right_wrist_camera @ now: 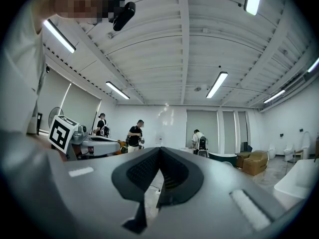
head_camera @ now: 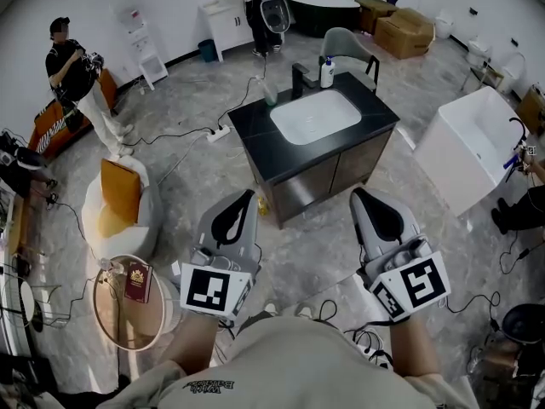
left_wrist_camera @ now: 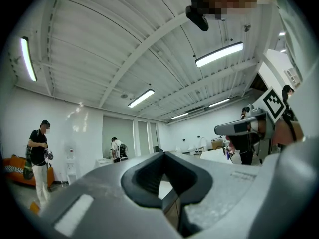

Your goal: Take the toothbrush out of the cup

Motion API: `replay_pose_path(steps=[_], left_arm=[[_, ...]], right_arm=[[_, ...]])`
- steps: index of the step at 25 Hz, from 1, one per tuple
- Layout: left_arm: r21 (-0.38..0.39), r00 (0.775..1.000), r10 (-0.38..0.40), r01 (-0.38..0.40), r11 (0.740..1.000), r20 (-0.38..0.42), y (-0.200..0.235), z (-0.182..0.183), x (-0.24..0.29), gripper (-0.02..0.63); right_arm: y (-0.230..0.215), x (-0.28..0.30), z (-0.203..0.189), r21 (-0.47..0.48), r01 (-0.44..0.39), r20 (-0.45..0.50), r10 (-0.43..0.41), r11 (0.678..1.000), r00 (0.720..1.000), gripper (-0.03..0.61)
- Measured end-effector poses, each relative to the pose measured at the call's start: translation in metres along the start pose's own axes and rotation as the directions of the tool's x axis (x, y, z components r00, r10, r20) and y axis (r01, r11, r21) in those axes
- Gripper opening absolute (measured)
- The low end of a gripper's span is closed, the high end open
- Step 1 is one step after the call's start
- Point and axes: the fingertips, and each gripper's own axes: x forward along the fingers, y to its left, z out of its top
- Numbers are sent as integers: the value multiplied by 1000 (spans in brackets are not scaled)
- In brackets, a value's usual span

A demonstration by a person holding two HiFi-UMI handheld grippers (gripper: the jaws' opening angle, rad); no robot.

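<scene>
A clear cup [head_camera: 269,95] with a toothbrush [head_camera: 263,83] standing in it sits on the far left corner of the black vanity counter [head_camera: 255,135], left of the white sink [head_camera: 315,116]. Both grippers hover well short of the vanity, held level over the floor in front of it. My left gripper [head_camera: 247,195] [left_wrist_camera: 163,154] has its jaws closed together with nothing between them. My right gripper [head_camera: 358,192] [right_wrist_camera: 159,149] is likewise shut and empty. The cup does not show in either gripper view.
A faucet [head_camera: 300,77] and a pump bottle [head_camera: 327,72] stand behind the sink. A power strip with cables [head_camera: 218,132] lies on the floor left of the vanity. A beige seat [head_camera: 119,207], a round side table [head_camera: 128,309], a white bathtub [head_camera: 473,147] and a person [head_camera: 77,83] surround the area.
</scene>
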Motion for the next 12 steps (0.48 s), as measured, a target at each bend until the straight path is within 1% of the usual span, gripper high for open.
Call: replay_pose_path(steps=[1,2,3,8,12], left_arm=[[-9,1000,14,-14,1000,3,-1,1,1,4],[-12,1000,28,-28,1000,5,-2,2,3,53],[-9,999,41,-40,999,5,-3,3,5,80],[26,995,97,-97,995,10,-8,7,8,81],[43,993,119,-119,992,20,-12,12,8,81]], right_arm=[[-3,-1,-1,4,1,1,-1,1000,1000,3],[-7,-3,-2,9,2,2,-2,1000,1000,3],[-12,-5,-2,13,3,3,-3,1000,1000,3],[-24,-19,-6,8,-11,8,11,1000,1000,3],[-29,-24,-12,3,-30,3,30,1000,1000,3]])
